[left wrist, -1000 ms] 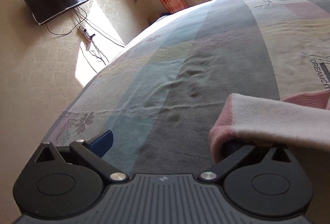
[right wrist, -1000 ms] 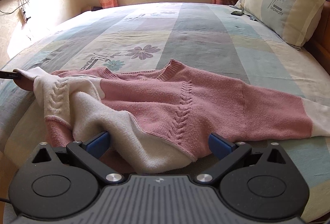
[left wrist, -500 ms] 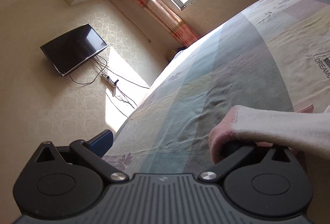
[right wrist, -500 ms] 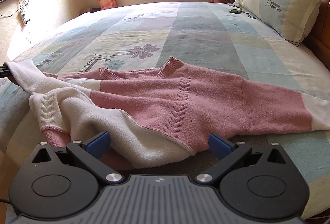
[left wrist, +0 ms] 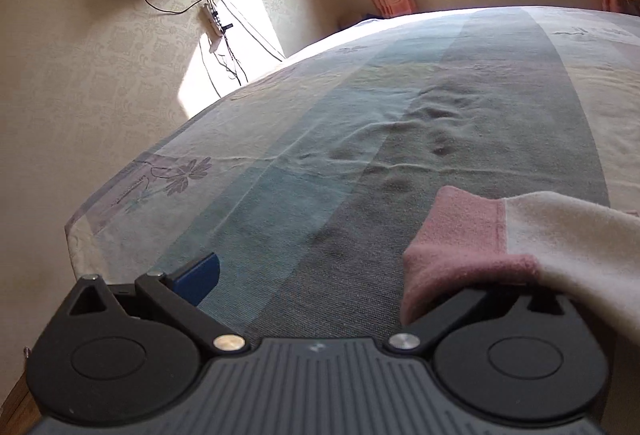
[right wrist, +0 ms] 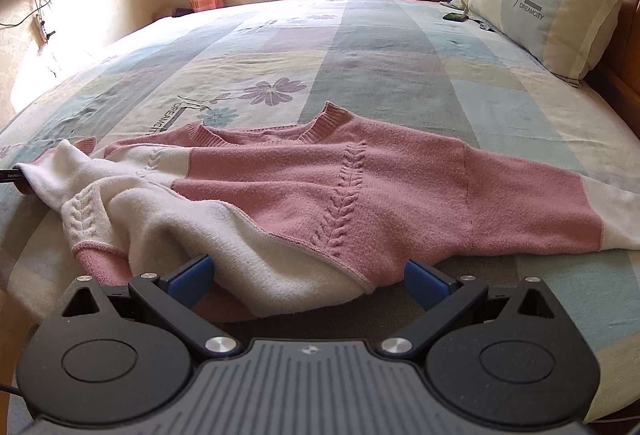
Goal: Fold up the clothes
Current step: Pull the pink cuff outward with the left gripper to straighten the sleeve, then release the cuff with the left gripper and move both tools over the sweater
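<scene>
Left wrist view: your left gripper (left wrist: 316,275) has its jaws spread wide. The sleeve cuff (left wrist: 460,247) is draped over the right finger, hiding its pad; the left pad (left wrist: 198,277) is bare and touches nothing, so nothing is pinched. Half a second ago this camera tilted up toward the window; now it looks low across the bed (left wrist: 360,155), near its foot-end corner, and the cuff hangs on the same finger.

Right wrist view: your right gripper (right wrist: 310,277) is also spread wide, its pads on either side of the sweater (right wrist: 360,187) hem at the bed's near edge, not closed on it. The sweater lies across the near half of the bed, collar toward the far edge, slightly flatter than before.
</scene>
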`<action>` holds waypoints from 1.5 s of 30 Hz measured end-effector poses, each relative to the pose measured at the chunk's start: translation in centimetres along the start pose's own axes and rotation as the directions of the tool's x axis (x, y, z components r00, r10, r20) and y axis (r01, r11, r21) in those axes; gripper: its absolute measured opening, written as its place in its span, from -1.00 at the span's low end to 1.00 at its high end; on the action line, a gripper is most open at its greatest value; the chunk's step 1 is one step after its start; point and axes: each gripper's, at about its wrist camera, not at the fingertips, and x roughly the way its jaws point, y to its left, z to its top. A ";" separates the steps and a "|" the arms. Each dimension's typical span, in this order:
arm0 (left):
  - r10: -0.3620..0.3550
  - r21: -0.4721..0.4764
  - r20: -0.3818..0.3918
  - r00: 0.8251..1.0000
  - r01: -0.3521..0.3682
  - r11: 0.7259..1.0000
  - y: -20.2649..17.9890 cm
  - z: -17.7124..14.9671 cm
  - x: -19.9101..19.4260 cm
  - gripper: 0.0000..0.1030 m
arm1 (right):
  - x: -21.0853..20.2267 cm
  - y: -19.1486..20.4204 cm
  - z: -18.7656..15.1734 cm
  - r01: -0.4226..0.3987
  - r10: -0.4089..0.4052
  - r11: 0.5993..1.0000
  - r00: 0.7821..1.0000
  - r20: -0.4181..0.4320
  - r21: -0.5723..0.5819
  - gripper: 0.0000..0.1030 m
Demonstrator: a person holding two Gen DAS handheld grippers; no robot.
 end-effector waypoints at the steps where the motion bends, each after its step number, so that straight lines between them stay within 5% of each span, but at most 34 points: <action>1: 0.021 0.003 0.030 0.999 -0.021 1.000 0.5 0.6 -0.5 1.00 | 0.0 -0.1 0.0 0.004 -0.004 1.000 1.000 -0.001 0.001 1.00; 5: 0.118 0.052 0.200 0.973 -0.131 0.990 2.4 3.7 -3.4 1.00 | 0.3 -0.6 0.0 0.005 -0.005 1.000 1.000 -0.009 0.023 1.00; 9: 0.145 0.097 0.219 0.965 -0.170 0.981 2.8 4.6 -4.2 1.00 | 0.6 -0.4 -0.1 -0.003 0.003 1.000 1.000 -0.013 0.022 1.00; 15: 0.191 0.113 0.035 0.981 -0.194 0.974 4.4 1.7 -1.2 0.99 | 0.5 -0.3 -0.3 -0.018 0.018 1.000 1.000 -0.012 0.014 1.00; 20: 0.233 0.091 -0.085 0.969 -0.225 0.970 7.2 -0.5 0.0 0.99 | 0.4 -1.0 -0.5 -0.014 0.015 0.999 1.000 -0.014 0.035 1.00; 22: 0.202 0.068 -0.102 0.974 -0.196 0.978 7.9 -0.7 -0.5 0.99 | 0.4 -1.2 -0.5 -0.012 0.013 0.999 1.000 -0.014 0.039 1.00; 26: 0.028 0.065 -0.110 0.994 -0.021 0.998 6.6 -0.4 -2.5 0.99 | 0.3 -1.4 -0.4 -0.006 0.007 0.999 1.000 -0.008 0.041 1.00; 30: -0.202 0.133 -0.089 0.975 0.213 0.968 1.8 -0.4 -5.7 0.99 | -0.2 -1.7 -0.2 0.010 -0.010 0.999 1.000 0.008 0.043 1.00; 32: -0.324 0.173 -0.088 0.942 0.335 0.926 -1.3 -0.4 -7.8 0.99 | -0.6 -2.1 -0.2 0.026 -0.027 0.999 1.000 0.014 0.041 1.00; 34: -0.448 0.211 -0.094 0.889 0.457 0.864 -4.5 -0.4 -9.9 0.99 | -0.8 -2.8 -0.4 0.053 -0.053 0.998 0.998 0.014 0.041 1.00; 38: -0.658 0.248 -0.114 0.744 0.663 0.707 -10.5 0.3 -14.3 0.99 | -0.8 -4.8 -1.4 0.140 -0.139 0.989 0.990 -0.019 0.044 1.00; 41: -0.776 0.240 -0.126 0.619 0.778 0.581 -14.4 0.9 -16.9 0.99 | -0.1 -6.5 -2.6 0.198 -0.196 0.979 0.979 -0.061 0.040 1.00; 45: -0.842 0.238 -0.167 0.513 0.850 0.471 -19.1 0.8 -18.4 0.99 | 1.7 -8.4 -4.1 0.222 -0.212 0.973 0.968 -0.132 0.067 1.00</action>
